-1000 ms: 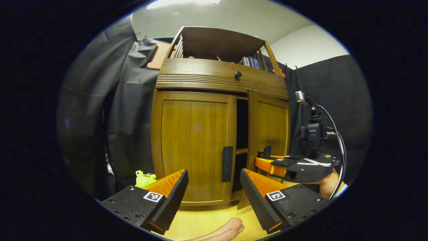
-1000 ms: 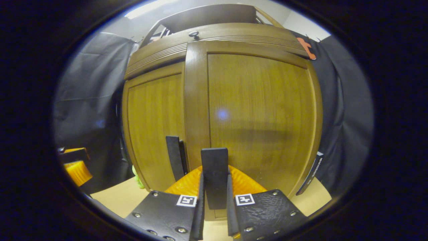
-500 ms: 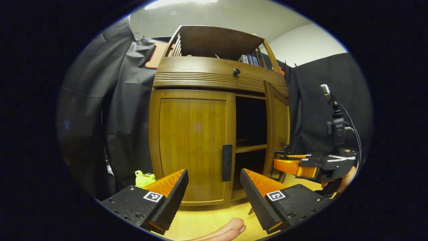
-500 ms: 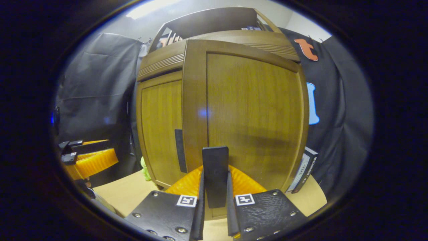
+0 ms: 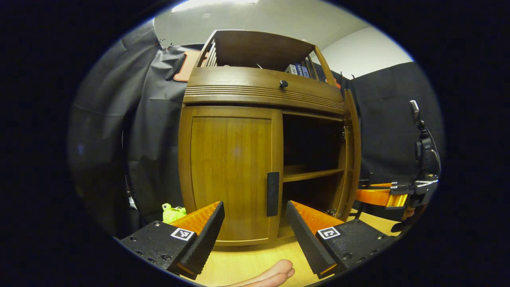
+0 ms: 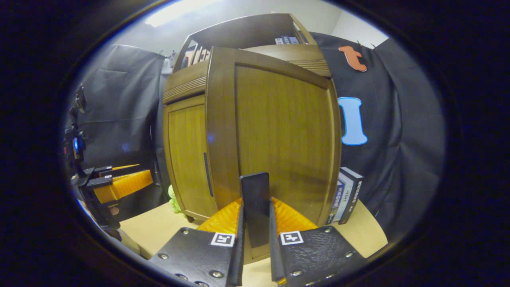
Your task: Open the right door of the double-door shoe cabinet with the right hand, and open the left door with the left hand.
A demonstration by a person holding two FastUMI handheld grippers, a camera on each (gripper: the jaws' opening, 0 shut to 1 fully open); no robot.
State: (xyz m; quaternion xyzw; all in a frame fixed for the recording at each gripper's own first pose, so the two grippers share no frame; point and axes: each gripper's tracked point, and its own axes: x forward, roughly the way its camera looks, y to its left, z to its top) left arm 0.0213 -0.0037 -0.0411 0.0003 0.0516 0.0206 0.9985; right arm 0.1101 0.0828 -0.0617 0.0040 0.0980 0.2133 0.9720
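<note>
The brown wooden shoe cabinet [image 5: 259, 89] stands on a light wooden table. Its right door [image 5: 351, 151] is swung wide open, seen edge-on, and a shelf [image 5: 312, 174] shows inside. In the right gripper view that door [image 6: 279, 135] is close in front, and my right gripper [image 6: 255, 239] is shut on its dark handle [image 6: 255, 203]. The left door [image 5: 233, 171] is closed, with its dark handle [image 5: 273, 193] on the right edge. My left gripper [image 5: 255, 223] hangs open just before that handle, not touching it. The right gripper [image 5: 382, 196] also appears far right in the left gripper view.
A green toy [image 5: 172, 212] lies at the cabinet's left foot. Books [image 6: 346, 196] stand against the black cloth behind the open door. A drawer knob [image 5: 283, 83] and boxes [image 5: 297, 69] sit up top. A person's fingers [image 5: 271, 275] rest on the table edge.
The right gripper has pulled the right door from slightly ajar to wide open, swinging it rightward. The left gripper has stayed open in front of the left door.
</note>
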